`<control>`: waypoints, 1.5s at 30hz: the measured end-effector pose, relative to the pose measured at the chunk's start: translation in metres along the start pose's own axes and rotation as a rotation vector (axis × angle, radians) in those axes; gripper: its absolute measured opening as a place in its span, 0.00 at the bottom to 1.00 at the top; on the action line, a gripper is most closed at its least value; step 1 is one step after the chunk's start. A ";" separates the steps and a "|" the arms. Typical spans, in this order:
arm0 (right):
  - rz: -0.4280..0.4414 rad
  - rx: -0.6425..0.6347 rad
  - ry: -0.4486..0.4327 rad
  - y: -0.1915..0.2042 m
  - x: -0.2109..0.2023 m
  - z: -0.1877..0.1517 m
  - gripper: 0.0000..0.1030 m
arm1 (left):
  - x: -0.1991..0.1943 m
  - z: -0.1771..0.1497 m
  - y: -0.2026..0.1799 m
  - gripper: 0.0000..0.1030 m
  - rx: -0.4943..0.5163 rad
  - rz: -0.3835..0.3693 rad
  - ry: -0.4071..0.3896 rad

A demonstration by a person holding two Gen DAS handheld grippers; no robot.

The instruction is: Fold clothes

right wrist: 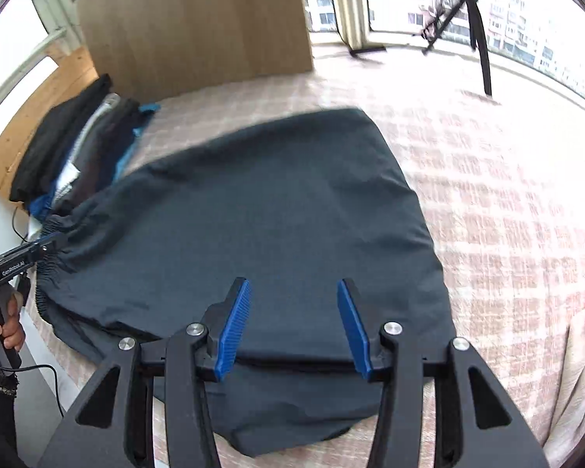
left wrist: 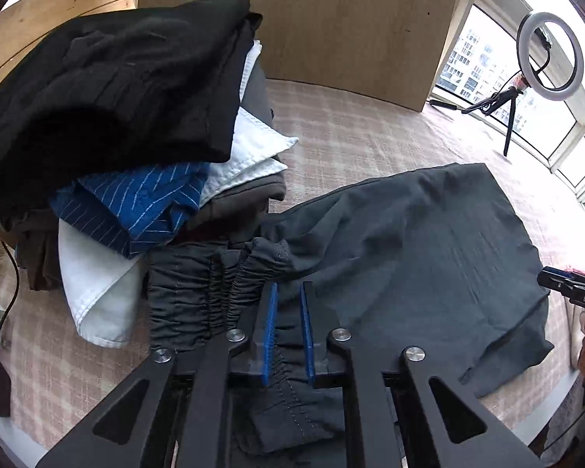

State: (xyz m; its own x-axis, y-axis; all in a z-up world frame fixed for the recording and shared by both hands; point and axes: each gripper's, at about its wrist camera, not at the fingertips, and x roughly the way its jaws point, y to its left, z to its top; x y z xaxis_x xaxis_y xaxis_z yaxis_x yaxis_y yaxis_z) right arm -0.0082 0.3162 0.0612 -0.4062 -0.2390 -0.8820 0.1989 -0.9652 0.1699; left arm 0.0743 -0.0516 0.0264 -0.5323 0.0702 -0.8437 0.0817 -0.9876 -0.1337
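Note:
Dark grey shorts [left wrist: 417,241] with a gathered elastic waistband [left wrist: 199,292] lie spread on the pink checked cloth. My left gripper [left wrist: 288,292] stands over the waistband with a narrow gap between its blue pads; waistband fabric runs between them and is lifted, as the right wrist view [right wrist: 54,240] shows. My right gripper [right wrist: 294,286] is open and empty, hovering just above the near side of the shorts [right wrist: 277,226]. It also shows at the right edge of the left wrist view [left wrist: 565,279].
A pile of folded clothes [left wrist: 128,124], black, white and blue striped, stands left of the shorts; it also shows in the right wrist view [right wrist: 78,148]. A wooden board [left wrist: 331,19] stands behind. A ring light on a tripod [left wrist: 546,54] stands by the window. Cables [left wrist: 4,280] lie at the left.

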 end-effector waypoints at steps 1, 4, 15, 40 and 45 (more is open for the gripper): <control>-0.037 -0.004 -0.011 -0.009 -0.005 0.001 0.43 | -0.007 -0.002 -0.007 0.10 0.009 0.017 -0.014; -0.041 0.023 -0.059 -0.040 -0.030 0.012 0.43 | -0.035 -0.007 -0.037 0.21 0.051 -0.008 -0.066; 0.171 -0.045 -0.018 -0.124 -0.042 0.112 0.44 | -0.019 -0.036 -0.292 0.46 0.227 -0.260 -0.093; 0.596 -0.104 0.282 -0.095 0.141 0.173 0.23 | 0.074 -0.052 -0.400 0.07 0.204 0.115 -0.019; 0.659 -0.085 0.263 -0.090 0.142 0.172 0.03 | 0.049 -0.051 -0.391 0.06 0.133 0.035 -0.074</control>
State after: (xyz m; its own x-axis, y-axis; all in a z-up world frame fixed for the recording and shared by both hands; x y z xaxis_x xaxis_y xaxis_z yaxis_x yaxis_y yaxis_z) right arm -0.2374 0.3508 -0.0039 0.0489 -0.7258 -0.6862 0.4019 -0.6146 0.6787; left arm 0.0591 0.3451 0.0108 -0.5924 0.0293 -0.8051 -0.0083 -0.9995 -0.0303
